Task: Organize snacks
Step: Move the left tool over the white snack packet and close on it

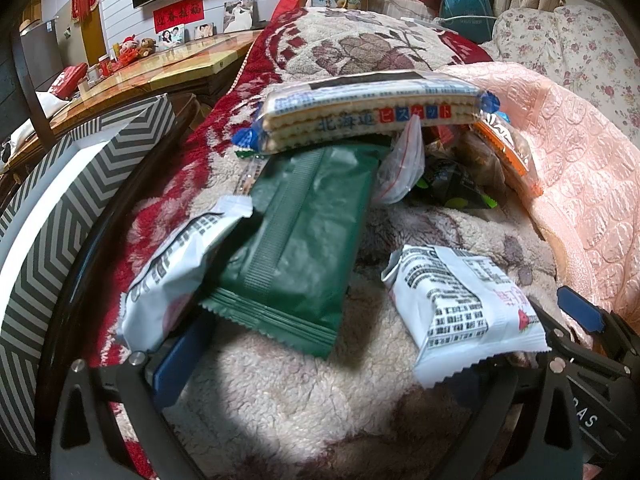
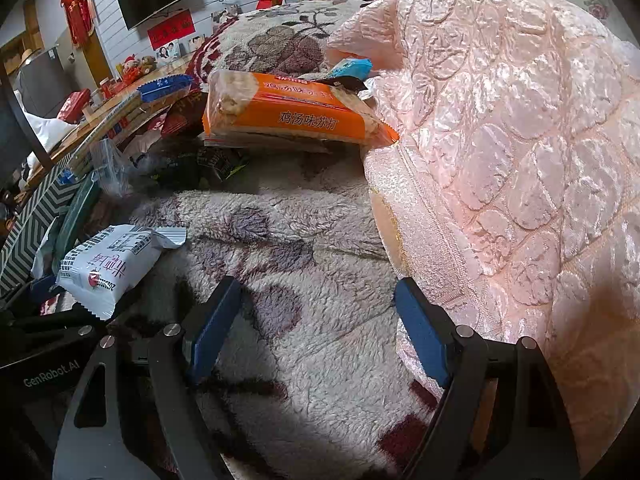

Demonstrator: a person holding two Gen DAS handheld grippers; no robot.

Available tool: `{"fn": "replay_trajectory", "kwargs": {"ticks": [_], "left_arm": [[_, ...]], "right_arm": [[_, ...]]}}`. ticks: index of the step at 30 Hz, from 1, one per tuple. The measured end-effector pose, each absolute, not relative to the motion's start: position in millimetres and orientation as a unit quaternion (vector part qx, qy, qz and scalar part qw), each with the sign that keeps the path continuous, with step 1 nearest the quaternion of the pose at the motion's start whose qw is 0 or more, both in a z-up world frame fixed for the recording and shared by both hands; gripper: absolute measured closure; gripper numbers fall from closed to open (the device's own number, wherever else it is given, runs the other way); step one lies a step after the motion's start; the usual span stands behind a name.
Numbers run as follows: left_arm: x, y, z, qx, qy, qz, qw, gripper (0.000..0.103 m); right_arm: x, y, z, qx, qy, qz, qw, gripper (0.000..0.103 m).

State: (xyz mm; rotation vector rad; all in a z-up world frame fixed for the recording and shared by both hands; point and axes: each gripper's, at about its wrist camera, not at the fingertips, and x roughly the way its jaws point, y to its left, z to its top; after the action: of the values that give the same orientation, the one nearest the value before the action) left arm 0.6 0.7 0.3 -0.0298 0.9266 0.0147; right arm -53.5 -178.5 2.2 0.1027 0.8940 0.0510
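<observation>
Snacks lie heaped on a fleecy floral blanket [image 2: 320, 240], w/ a chevron-striped box [image 1: 60, 208] at the left edge and a pink quilt [image 2: 500, 140] to the right. Left claw [image 1: 316, 360]: blue pad visible at lower left under the packets, jaws set wide, pressing nothing I can see; the right pad is hidden by a white packet [image 1: 464, 312]. A green wrapper [image 1: 296, 248] lies straight ahead btwn its jaws, long axis running away from the claw, tilted slightly right; a second white packet [image 1: 172, 276] lies just left, partly under the green one. Right claw [image 2: 316, 328] is open over bare blanket, nothing btwn its fingers. Left claw looks nearer the pile, so likely first to pick. Count, as far as visible: 2 white packets, 1 green wrapper, 1 blue-ended biscuit pack [image 1: 372, 116] lying crosswise behind, 1 orange cracker pack [image 2: 296, 116], 1 clear zip bag [image 1: 400, 168]; small dark packets underneath, number can't tell.
</observation>
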Motion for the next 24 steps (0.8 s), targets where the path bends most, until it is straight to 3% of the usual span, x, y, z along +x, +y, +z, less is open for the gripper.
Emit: {"fn": "replay_trajectory", "kwargs": {"ticks": [11, 24], "left_arm": [[-18.9, 16.6, 18.8, -0.004, 0.491, -0.009, 0.871, 0.000], [-38.5, 74.7, 49.1, -0.073, 0.488, -0.019, 0.870, 0.000]], "right_arm": [[-54.8, -164.1, 22.1, 0.035, 0.491, 0.038, 0.869, 0.023], [-74.6, -139.1, 49.8, 0.032, 0.461, 0.127, 0.878, 0.023]]}}
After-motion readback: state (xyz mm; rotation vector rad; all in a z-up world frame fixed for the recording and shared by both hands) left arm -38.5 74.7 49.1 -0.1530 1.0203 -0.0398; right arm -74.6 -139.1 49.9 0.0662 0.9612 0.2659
